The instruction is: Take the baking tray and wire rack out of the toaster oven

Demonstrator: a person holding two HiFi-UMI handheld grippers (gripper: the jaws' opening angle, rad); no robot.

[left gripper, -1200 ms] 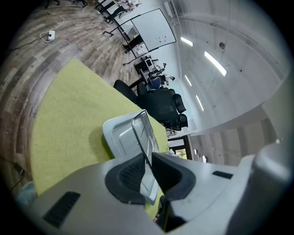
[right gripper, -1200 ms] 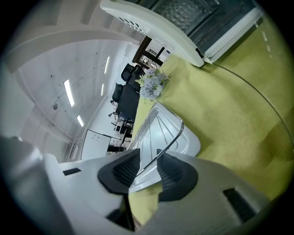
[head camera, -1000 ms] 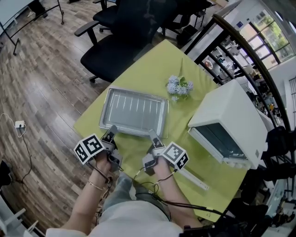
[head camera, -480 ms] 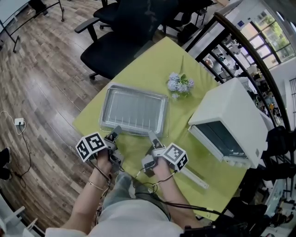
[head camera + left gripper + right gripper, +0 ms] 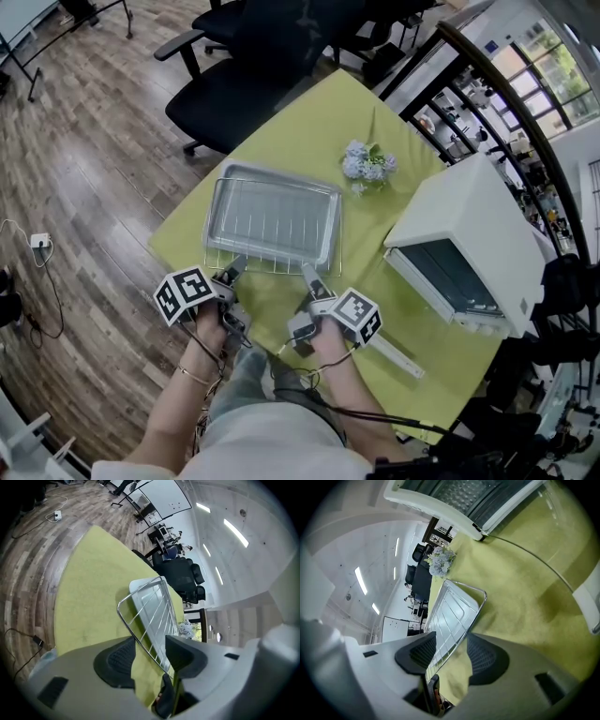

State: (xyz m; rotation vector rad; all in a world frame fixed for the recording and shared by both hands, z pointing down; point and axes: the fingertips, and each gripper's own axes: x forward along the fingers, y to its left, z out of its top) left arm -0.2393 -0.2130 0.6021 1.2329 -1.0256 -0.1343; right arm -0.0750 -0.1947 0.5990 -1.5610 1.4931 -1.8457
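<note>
The left tongs (image 5: 234, 265) and right tongs (image 5: 307, 274) are seen with jaws apart, just opened. The near rim of the wire rack (image 5: 281, 267) lies unclamped between each pair. Rack and baking tray (image 5: 272, 223) are set together on the tabletop (image 5: 309, 131), left of the toaster oven (image 5: 478, 234).

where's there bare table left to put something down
Bare table: the far corner beyond the baking tray and the flowers, and the strip between the tray and the toaster oven. Crowded: the near edge, where the left gripper and right gripper, jaws just opened, straddle the rim of the wire rack, with a white bar beside the right one.
</note>
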